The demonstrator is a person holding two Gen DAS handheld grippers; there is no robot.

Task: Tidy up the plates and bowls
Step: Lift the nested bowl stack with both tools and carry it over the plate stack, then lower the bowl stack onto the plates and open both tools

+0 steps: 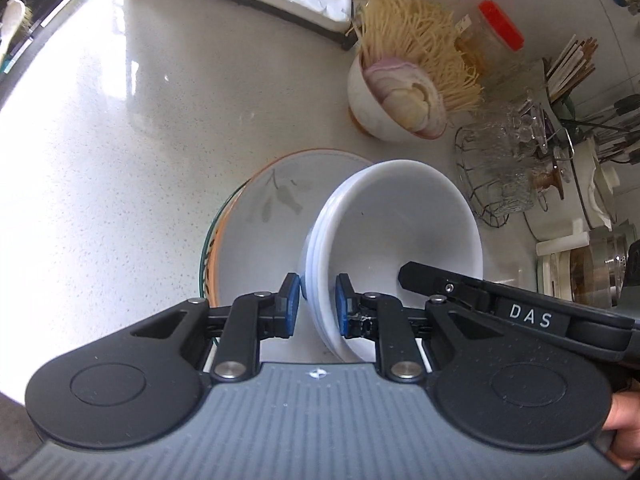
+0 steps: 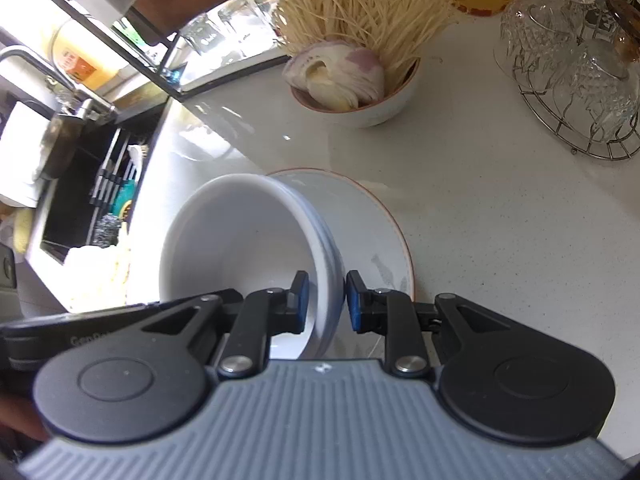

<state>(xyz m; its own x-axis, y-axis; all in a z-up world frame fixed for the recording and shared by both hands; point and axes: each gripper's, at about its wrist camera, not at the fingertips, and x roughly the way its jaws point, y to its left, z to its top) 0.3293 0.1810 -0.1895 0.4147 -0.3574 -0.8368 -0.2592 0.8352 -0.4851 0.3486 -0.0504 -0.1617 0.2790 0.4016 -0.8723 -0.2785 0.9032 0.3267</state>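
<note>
A stack of plain white ceramic bowls [image 1: 394, 236] sits on top of a wide white plate with an orange rim and a grey leaf pattern [image 1: 268, 208], near the front of the pale speckled countertop [image 1: 120, 152]. Both tools straddle the stack's rim from opposite sides. The left gripper [image 1: 316, 304] has one blue pad [image 1: 343, 307] inside the bowl and the other outside, pressed on the rim. The right gripper [image 2: 325, 302] grips the opposite rim the same way, jaws closed on the wall. Farther back stands a white bowl of pale dried noodles and a cut purple onion [image 1: 394, 96]. To its right is a wire basket of clear glassware [image 1: 500, 168].
</note>
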